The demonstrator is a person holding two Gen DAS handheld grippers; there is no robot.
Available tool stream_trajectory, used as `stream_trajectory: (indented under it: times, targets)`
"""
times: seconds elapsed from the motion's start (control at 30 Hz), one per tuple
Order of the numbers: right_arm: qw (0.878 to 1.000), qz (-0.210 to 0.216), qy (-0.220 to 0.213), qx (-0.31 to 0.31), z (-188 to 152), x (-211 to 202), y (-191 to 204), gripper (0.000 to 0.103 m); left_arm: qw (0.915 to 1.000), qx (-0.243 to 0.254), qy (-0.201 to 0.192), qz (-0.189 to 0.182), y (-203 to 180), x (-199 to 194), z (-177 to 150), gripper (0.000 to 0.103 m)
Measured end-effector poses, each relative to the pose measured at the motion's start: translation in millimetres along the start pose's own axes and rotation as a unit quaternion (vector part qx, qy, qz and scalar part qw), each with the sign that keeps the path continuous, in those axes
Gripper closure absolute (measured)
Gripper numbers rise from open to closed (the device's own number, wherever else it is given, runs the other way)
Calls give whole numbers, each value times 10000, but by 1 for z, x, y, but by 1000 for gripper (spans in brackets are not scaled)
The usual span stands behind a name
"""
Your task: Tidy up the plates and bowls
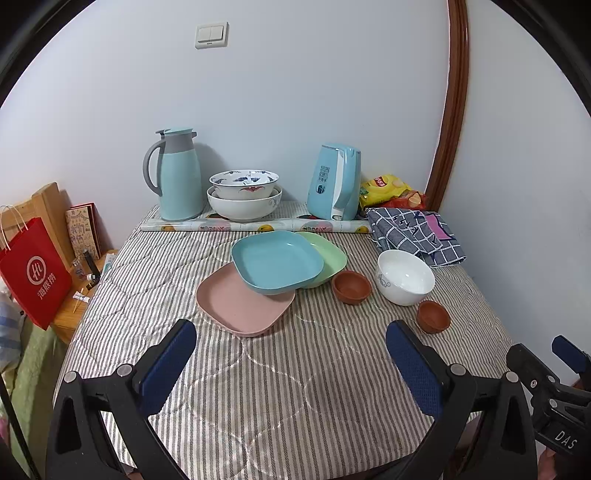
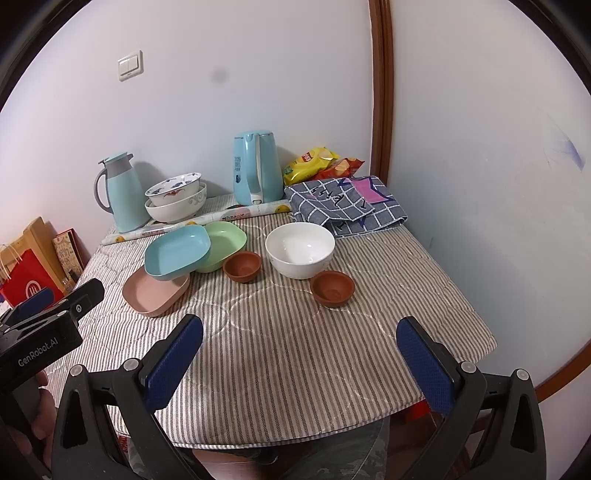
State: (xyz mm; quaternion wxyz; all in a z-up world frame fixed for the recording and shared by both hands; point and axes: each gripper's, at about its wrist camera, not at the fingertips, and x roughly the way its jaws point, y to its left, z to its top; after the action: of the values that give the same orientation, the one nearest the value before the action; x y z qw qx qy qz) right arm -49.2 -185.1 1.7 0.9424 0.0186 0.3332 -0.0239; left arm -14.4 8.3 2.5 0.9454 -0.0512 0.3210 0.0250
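Blue plate (image 1: pixel 277 261) tilted across pink plate (image 1: pixel 242 304) and green plate (image 1: pixel 327 256) at 12 o'clock — my left claw (image 1: pixel 291 341) and right claw (image 2: pixel 300 338) both spread, over bare striped cloth (image 1: pixel 295 387).

A lived-in home, most likely a small room used for eating. Shown by a table under a quilted grey-and-white striped cloth (image 1: pixel 280 387), pushed into a corner of plain pale walls with a white double light switch (image 1: pixel 211 35) and brown wooden trim (image 1: pixel 452 110). Against the wall: a pale blue thermos jug with grey handle (image 1: pixel 177 175), a pale blue electric kettle (image 1: pixel 334 182), yellow and red crisp bags (image 1: pixel 391 190), a folded grey checked cloth (image 1: pixel 415 230). Beside the table, a red paper shopping bag with white handles (image 1: pixel 33 273) and a wooden board (image 1: pixel 50 210). Household crockery everywhere, nothing commercial.
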Motion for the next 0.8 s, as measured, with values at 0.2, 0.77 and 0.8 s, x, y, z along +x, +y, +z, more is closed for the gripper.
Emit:
stream_trajectory:
  times: [0.2, 0.77, 0.8]
  targets:
    - [10000, 20, -6, 29, 3, 1, -3, 0, 10000, 16, 20, -18, -3, 4, 5, 0]
    - [9998, 40, 99, -137, 23, 27, 7, 0, 9998, -36, 192, -40, 2, 34, 25, 0]
    - [9998, 54, 108, -154, 24, 29, 8, 0, 9998, -48, 201, -33, 3, 36, 27, 0]
